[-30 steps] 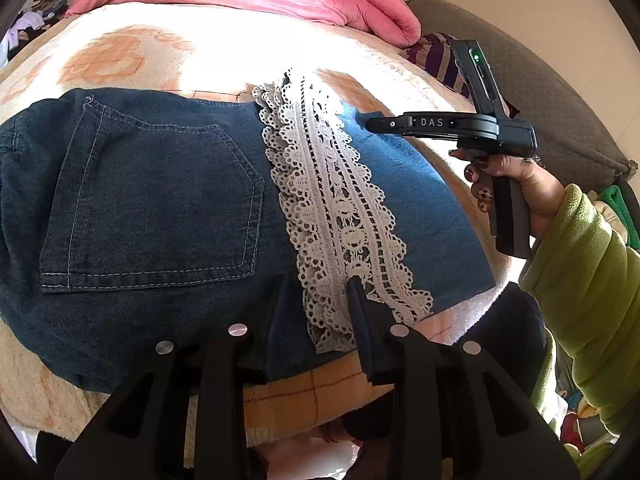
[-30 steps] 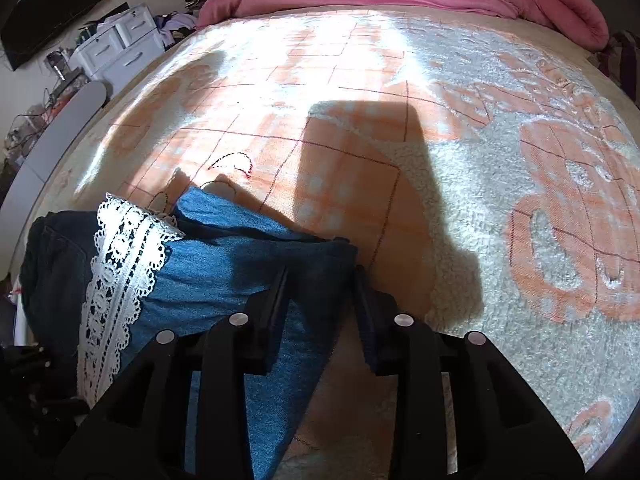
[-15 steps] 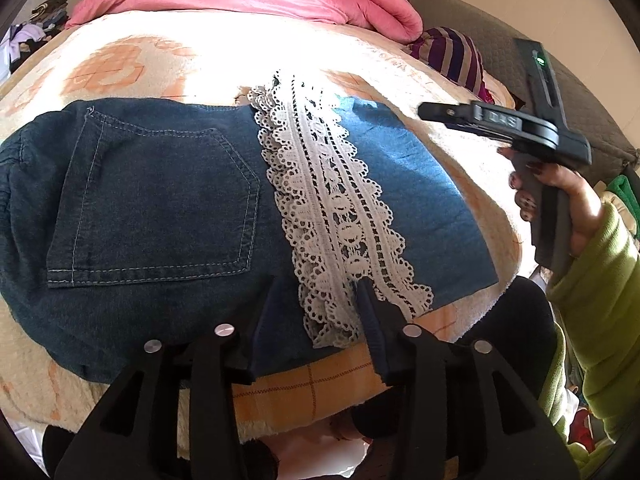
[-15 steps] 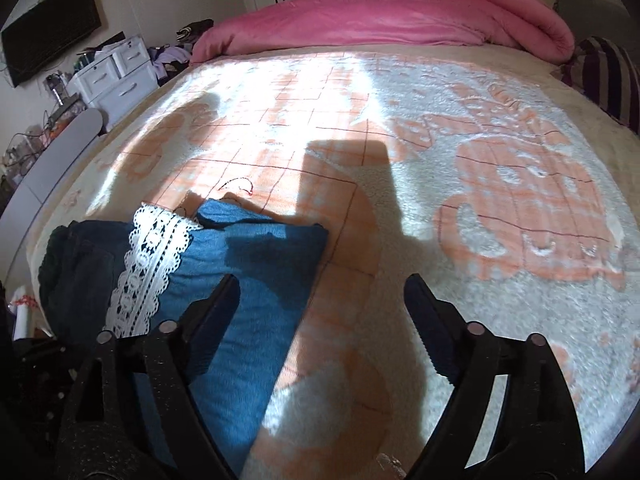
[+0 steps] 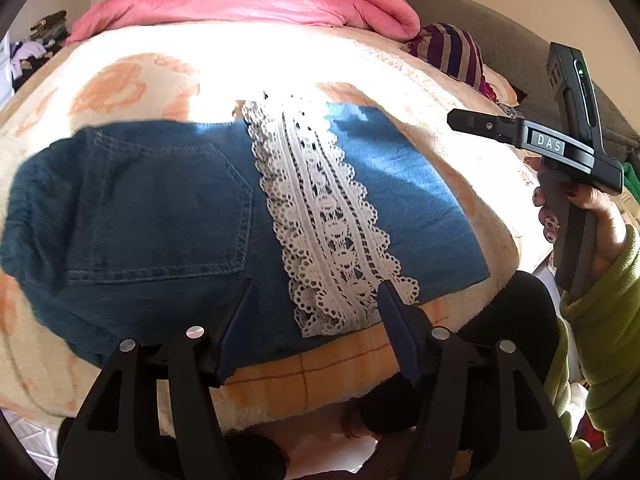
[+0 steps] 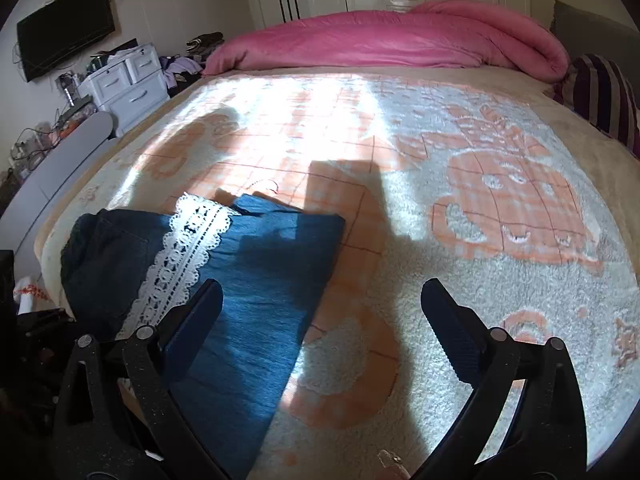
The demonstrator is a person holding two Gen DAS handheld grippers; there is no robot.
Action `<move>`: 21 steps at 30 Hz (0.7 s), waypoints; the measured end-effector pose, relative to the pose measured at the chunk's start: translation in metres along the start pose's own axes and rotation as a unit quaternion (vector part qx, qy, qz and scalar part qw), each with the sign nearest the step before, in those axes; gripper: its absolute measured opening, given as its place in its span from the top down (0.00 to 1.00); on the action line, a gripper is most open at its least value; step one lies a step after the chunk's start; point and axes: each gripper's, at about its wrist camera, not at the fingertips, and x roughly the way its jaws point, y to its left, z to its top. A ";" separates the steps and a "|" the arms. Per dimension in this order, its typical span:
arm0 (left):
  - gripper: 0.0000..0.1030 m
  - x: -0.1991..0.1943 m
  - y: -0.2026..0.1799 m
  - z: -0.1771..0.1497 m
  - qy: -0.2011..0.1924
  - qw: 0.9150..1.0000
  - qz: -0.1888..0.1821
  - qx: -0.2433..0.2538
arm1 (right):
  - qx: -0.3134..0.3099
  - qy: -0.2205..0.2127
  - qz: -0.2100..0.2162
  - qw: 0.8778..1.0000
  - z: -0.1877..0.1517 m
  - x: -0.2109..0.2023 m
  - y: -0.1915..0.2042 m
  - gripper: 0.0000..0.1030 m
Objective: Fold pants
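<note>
The folded denim pants (image 5: 160,208) lie flat on the bed blanket (image 5: 132,88), back pocket on the left. A white lace band (image 5: 328,224) crosses them, with a lighter blue panel to its right. My left gripper (image 5: 314,292) hovers at their near edge. Its jaws are opening, the lace end lies between them, and neither pad presses on it. My right gripper (image 6: 320,286) is lifted above the pants (image 6: 272,280) at their right edge. Its jaws are opening very wide and hold nothing. A hand (image 5: 592,208) in a green sleeve carries it.
A rolled pink duvet (image 6: 380,36) runs along the far side of the bed, and a striped pillow (image 6: 604,92) lies at the right. White drawers (image 6: 128,80) and a wall TV (image 6: 64,28) stand off the left side. The bed's near edge runs just under the left gripper.
Both grippers' jaws have spread and let go of the denim. The right one has drawn back and risen from the pants' right edge. The left one has stayed at the near edge.
</note>
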 end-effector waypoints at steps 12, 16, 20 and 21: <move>0.15 -0.042 0.012 0.010 -0.047 0.998 0.050 0.000 | -0.029 -0.024 0.027 0.999 0.016 -0.015 0.027 0.09; 0.09 -0.055 0.027 0.008 -0.058 0.996 0.068 -0.016 | -0.049 -0.029 0.036 0.998 0.026 -0.015 0.043 0.09; 0.07 -0.066 0.046 0.007 -0.068 0.993 0.088 -0.038 | -0.066 -0.029 0.046 0.996 0.034 -0.012 0.059 0.09; 0.07 -0.068 0.051 0.006 -0.071 0.992 0.091 -0.045 | -0.071 -0.029 0.049 0.996 0.036 -0.010 0.064 0.09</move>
